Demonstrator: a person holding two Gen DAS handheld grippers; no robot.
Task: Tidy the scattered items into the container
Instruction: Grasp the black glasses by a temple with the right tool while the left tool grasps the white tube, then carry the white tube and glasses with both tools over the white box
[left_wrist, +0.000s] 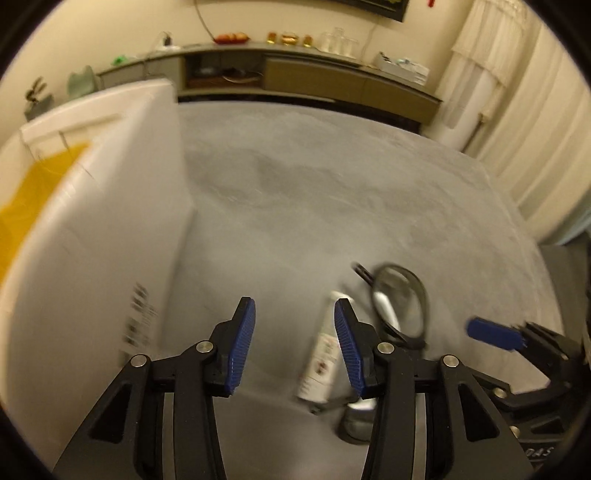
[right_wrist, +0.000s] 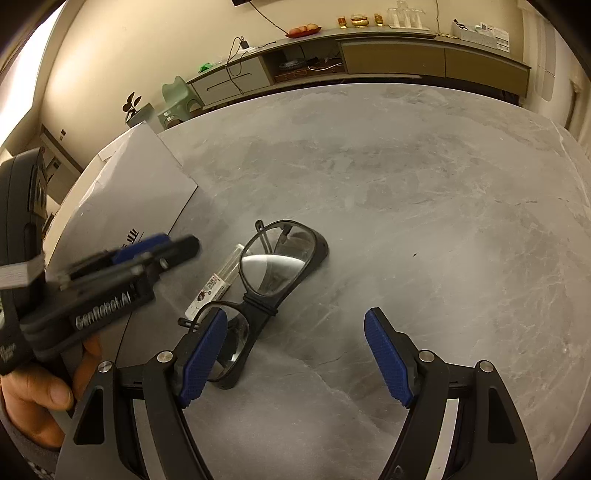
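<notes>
Grey marbled bench (right_wrist: 406, 177) carries the items. Left tongs (left_wrist: 294, 341) stand apart with nothing between the blue pads; the view is blurred. Right tongs (right_wrist: 295, 354) stand wide, empty, over bare stone. Black-framed glasses (right_wrist: 269, 273) lie on the bench just ahead of the right tongs, one lens partly behind the left pad (right_wrist: 205, 358) in that view. White tube (right_wrist: 218, 282) lies touching the glasses on their left, printed label up; in the left wrist view the same tube (left_wrist: 321, 358) shows just left of the right pad, glasses (left_wrist: 402, 299) beyond it. White box (left_wrist: 92, 229), the container, stands at the left of the bench, its wall close beside the left tongs; something yellow (left_wrist: 33, 206) shows inside its open top. A hand (right_wrist: 40, 395) grips the left tool at near left. Sideboard (right_wrist: 388, 59) along the far wall.
</notes>
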